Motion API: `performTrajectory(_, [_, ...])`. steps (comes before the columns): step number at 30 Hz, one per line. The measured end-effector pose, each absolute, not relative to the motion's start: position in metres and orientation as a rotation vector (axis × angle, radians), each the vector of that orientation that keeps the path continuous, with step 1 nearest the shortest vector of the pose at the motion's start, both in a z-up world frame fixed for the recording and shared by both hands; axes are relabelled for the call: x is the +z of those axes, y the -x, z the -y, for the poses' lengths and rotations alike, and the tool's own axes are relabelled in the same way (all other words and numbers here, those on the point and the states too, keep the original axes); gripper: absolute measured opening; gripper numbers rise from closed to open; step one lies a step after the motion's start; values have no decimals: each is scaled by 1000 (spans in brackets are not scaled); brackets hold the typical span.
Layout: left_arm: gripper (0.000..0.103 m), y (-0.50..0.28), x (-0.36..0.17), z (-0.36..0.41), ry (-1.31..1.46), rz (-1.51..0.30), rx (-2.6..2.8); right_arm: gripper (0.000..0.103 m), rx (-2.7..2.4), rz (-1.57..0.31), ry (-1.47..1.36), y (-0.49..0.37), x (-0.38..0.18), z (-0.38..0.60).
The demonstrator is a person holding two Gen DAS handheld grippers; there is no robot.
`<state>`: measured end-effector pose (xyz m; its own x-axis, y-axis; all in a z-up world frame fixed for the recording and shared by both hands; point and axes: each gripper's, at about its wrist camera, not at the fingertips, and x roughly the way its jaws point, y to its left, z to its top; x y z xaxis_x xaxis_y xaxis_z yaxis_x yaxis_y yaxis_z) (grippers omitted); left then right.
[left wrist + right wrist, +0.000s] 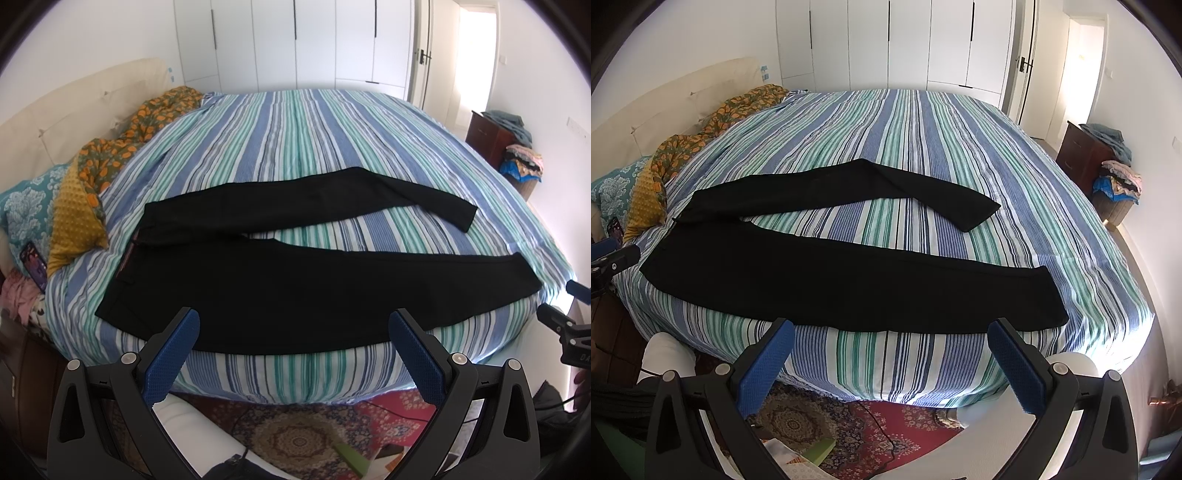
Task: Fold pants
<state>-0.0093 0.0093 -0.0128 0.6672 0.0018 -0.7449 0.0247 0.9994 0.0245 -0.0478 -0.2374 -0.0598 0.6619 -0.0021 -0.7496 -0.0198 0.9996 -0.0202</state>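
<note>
Left gripper [293, 326]: spread wide, nothing between its blue pads [173, 358]; it hangs off the near edge of the bed, touching no cloth.
Right gripper [892, 332]: also spread wide and empty, blue pads [1015, 363] clear of the fabric, short of the mattress edge.
Pants [280, 284]: black, laid flat on the striped bedspread [314, 129] straight ahead of both tools; waistband toward the left, legs running right and splayed apart in a V. The near leg lies just beyond the fingertips along the bed's front edge; the far leg [849, 184] bends partway along.
Hard to make out: the black cloth shows almost no seams or pocket detail; only a reddish waistband lining [127, 258] is visible.
Cut off: each tool shows in the other's view only as a dark sliver at the frame edge [569, 328]; the patterned rug [886, 424] below is partly blocked by the fingers.
</note>
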Motion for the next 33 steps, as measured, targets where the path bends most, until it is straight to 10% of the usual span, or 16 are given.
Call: performTrajectory(33, [102, 6, -13, -6, -41, -841, -6, 103, 14, -846, 31, 46, -57, 235])
